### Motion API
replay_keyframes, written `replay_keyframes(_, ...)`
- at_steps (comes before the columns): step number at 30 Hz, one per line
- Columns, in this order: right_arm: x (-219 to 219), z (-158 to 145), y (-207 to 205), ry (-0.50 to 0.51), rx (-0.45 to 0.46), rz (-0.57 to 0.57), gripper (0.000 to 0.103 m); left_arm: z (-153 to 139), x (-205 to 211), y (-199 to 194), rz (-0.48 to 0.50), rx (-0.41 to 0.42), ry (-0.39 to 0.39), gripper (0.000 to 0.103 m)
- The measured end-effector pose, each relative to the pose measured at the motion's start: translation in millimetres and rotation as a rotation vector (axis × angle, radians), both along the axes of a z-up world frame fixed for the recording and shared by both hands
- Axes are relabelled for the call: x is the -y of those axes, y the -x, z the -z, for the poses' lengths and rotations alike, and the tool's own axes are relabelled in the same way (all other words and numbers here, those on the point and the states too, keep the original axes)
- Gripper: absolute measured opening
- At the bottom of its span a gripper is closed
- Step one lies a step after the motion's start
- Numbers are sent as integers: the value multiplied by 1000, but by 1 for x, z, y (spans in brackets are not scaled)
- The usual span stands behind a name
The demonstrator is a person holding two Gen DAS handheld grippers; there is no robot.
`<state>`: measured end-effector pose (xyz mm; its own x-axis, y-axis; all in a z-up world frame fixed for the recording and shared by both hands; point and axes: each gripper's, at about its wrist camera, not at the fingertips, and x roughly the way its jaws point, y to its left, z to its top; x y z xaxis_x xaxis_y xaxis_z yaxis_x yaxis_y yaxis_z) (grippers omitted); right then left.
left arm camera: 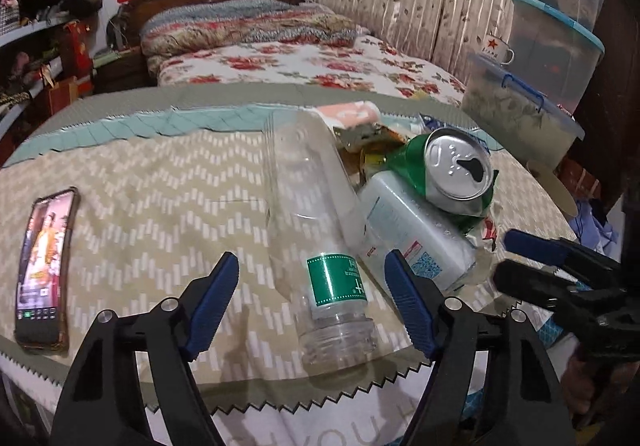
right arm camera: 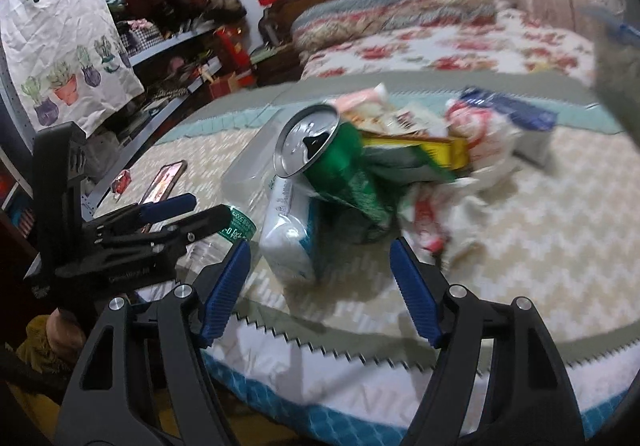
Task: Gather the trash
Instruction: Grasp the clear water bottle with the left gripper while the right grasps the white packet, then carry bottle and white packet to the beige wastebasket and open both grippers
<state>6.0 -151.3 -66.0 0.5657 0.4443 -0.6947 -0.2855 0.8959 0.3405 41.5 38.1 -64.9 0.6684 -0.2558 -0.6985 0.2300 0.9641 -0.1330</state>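
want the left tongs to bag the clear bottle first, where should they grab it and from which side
Grip the clear bottle across its body at the green label, coming down from above at the near table edge. It lies on its side with its open neck pointing at the left tongs, which are open and already straddling that end.

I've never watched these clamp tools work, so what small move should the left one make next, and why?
Probably ease the left gripper a little further down and close it on the clear plastic bottle. Its blue pads stand open on either side of the bottle's neck end without pressing on it, and the bottle lies loose on the tablecloth beside the green can.
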Motion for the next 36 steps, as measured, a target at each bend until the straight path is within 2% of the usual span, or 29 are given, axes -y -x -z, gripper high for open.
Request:
replay_keyframes(2,-7,8,-8,-10,-24,-14,72,6,1,-6,-1,-17,-5,71)
replay_keyframes(4,-15,15,-16,-17,-51,-31,70,13,1,-11,3,-43,-8,66)
replay_keyframes(7,-25,24,-24,-13,-83,-59,50,24,1,-14,43,-99,36,43)
replay_keyframes(8,-27,25,-24,-19,-91,-69,35,26,0,-15,43,-110,43,40)
replay_keyframes(14,-19,17,-9,-7,-69,-102,33,19,-22,0,33,-103,54,39)
replay_keyframes(16,-17,10,4,36,-32,-144,33,16,-29,8,29,-101,46,39)
replay_keyframes(17,-16,9,7,57,-22,-155,33,15,-31,11,25,-101,39,40)
replay_keyframes(21,-10,11,21,122,-11,-172,36,8,-33,16,-16,-52,-15,83)
replay_keyframes(22,-10,12,21,127,-12,-167,36,5,-30,14,-30,-35,-37,88)
replay_keyframes(23,-10,14,21,129,-19,-163,40,2,-27,11,-39,-20,-48,90)
replay_keyframes(24,-10,16,19,129,-21,-158,54,-1,-24,8,-37,-7,-48,90)
replay_keyframes(26,-11,16,15,127,-10,-142,73,-2,-17,0,-41,2,-64,90)
replay_keyframes(29,-18,15,11,127,7,-150,74,5,-9,-13,-52,-18,-90,87)
replay_keyframes(30,-23,15,10,131,12,-159,69,10,-8,-17,-49,-34,-93,70)
replay_keyframes(31,-26,17,8,132,6,-173,61,14,-9,-20,-35,-55,-86,60)
replay_keyframes(32,-30,19,6,132,-7,-188,32,17,-10,-20,-28,-63,-73,60)
replay_keyframes(33,-35,21,6,131,-27,-212,33,16,-14,-17,-36,-56,-64,60)
replay_keyframes(36,-44,9,16,98,6,-272,33,9,-29,-8,-58,-40,-21,59)
